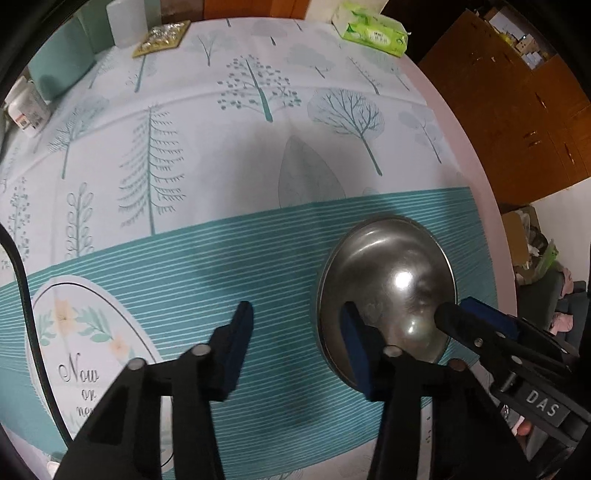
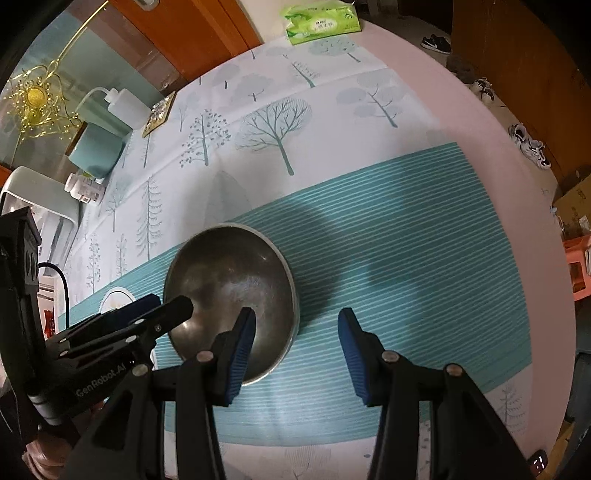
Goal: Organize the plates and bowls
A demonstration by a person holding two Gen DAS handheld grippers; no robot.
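Right wrist: tissue pack [image 2: 320, 25] beyond steel bowl [image 2: 231, 291].

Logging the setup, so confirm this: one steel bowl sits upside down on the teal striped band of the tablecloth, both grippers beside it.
Not upside down. The steel bowl sits upright, its hollow open to the right wrist view. The rest stands: teal striped band, left gripper and right gripper beside it.

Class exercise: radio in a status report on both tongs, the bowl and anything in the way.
Left tongs open, beside bowl. Right tongs open, one finger over bowl rim. Bowl upright on cloth. Plate left, clear.
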